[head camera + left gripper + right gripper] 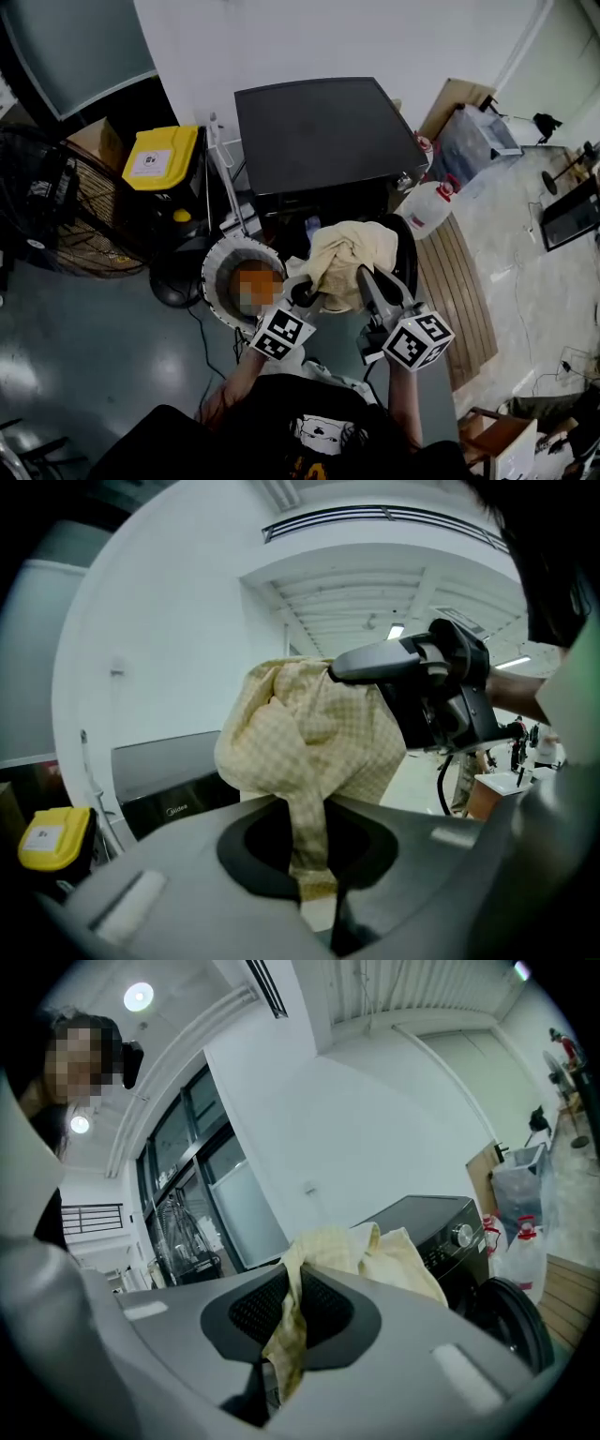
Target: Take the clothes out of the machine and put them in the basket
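Left gripper (305,292): jaws pinched a fold of the yellow checked cloth (342,255).
Right gripper (367,279): jaws nearly together, clamped on another fold of it.
Cloth: bunched between both grippers, held up before the black washing machine (323,131), beside the white basket (214,267).

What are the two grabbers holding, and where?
Both hold the yellow checked cloth: the left gripper pinches a hanging fold, the right gripper another bunched part.
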`<state>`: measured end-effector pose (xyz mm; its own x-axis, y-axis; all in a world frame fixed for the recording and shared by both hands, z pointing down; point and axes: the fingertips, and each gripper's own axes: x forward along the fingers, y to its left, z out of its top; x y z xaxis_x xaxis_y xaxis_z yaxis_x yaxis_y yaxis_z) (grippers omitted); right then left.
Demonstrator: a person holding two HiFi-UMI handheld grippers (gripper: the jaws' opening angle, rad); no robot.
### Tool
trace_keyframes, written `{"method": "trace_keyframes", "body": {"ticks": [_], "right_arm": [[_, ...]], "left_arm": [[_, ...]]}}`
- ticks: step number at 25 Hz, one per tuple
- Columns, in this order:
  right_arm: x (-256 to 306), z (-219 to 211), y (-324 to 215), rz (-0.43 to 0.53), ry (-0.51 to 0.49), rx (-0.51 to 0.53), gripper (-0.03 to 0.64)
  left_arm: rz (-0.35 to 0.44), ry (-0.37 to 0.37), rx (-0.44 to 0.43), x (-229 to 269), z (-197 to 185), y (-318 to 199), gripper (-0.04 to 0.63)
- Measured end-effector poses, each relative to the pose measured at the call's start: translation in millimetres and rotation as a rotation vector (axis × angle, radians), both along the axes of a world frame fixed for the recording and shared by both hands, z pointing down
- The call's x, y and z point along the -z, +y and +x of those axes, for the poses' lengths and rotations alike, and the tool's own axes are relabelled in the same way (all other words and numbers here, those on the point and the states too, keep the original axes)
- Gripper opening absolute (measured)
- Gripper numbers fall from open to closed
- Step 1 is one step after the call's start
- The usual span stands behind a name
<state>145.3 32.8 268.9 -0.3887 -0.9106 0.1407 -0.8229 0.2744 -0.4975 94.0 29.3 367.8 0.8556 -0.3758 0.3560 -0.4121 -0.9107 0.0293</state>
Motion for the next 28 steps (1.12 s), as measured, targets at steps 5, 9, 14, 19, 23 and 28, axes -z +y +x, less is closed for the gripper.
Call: {"method": "trace_keyframes", "body": {"ticks": [5, 9, 14, 19, 23, 28], "right_arm": [[1.8, -11.7, 27.1, 0.024, -0.031, 0.096, 0.061], [3.0, -26.4, 44.4, 0.035, -0.051, 0.175, 0.06], [8.8, -49.9, 54.9, 0.054, -0.074, 0.272, 0.061], [20.2, -88.7, 58.3, 0.086, -0.09, 0.385, 0.061], [30.2, -118.6, 53.2, 0.106, -0.085, 0.455, 0.061], [33.7, -156.9, 41.7, 0.123, -0.069, 0.532, 0.061]], "left_arm": [[0.013, -0.003, 0.094, 5.8, -13.3, 32.2, 0.023], [0.027, -0.017, 0.168, 9.1, -28.8, 52.5, 0.021], [0.047, -0.035, 0.26, 18.6, -50.2, 70.0, 0.021], [0.077, -0.05, 0.35, 31.7, -82.1, 77.5, 0.021], [0.089, -0.05, 0.41, 41.8, -107.5, 74.5, 0.021], [0.104, -0.064, 0.467, 45.1, -139.6, 65.2, 0.021]]}}
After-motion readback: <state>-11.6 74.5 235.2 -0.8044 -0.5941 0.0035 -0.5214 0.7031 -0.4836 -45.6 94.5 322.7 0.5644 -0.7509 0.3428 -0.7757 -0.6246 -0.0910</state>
